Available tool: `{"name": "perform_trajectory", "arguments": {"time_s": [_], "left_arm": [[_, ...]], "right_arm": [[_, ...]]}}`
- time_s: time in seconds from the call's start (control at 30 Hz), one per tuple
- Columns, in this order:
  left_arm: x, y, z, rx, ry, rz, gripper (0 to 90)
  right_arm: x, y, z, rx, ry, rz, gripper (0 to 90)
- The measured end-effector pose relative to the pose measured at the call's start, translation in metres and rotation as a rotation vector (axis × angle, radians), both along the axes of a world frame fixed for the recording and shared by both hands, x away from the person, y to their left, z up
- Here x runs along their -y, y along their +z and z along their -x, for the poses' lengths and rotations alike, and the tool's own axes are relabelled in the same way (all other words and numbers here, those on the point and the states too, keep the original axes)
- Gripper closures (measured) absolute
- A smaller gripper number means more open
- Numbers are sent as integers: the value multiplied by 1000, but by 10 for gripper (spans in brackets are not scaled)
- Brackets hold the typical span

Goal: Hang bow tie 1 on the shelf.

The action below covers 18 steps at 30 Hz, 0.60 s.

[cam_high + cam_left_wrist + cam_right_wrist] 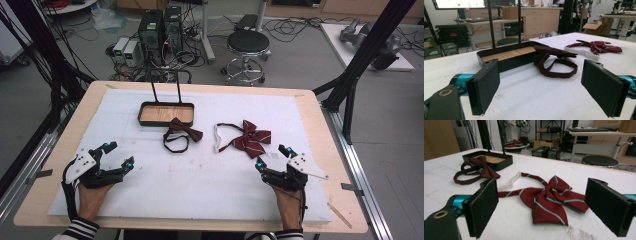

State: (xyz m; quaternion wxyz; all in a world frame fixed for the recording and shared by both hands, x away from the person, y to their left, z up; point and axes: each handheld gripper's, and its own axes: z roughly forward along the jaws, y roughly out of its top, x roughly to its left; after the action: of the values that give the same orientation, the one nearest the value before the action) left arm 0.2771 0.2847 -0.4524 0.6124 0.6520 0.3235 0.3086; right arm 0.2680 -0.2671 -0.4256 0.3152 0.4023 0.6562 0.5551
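Observation:
A plain dark-red bow tie [181, 131] with a looped band lies mid-table, one wing resting against the black tray [141, 109]. A striped red bow tie [251, 137] with a white strap lies to its right. My left gripper [119, 154] hovers open near the front left of the table, facing the plain bow tie [555, 62] and the tray [506, 63]. My right gripper [272, 156] is open at the front right, just short of the striped bow tie [549, 198], with nothing between its jaws.
The tray has a wooden floor and a tall wire handle [165, 82]. A white mat [210, 185] covers the wooden table [320, 130]. Beyond the far edge stand a black stool [247, 45], computer towers [160, 30] and black frame posts [367, 45].

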Motion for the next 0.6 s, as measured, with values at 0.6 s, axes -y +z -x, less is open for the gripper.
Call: {"name": "perform_trajectory", "arguments": {"time_s": [0.6], "left_arm": [[0,0,0,-1,2,4,157]], "right_arm": [[-14,51,-50,-110,135,131,111]]}}
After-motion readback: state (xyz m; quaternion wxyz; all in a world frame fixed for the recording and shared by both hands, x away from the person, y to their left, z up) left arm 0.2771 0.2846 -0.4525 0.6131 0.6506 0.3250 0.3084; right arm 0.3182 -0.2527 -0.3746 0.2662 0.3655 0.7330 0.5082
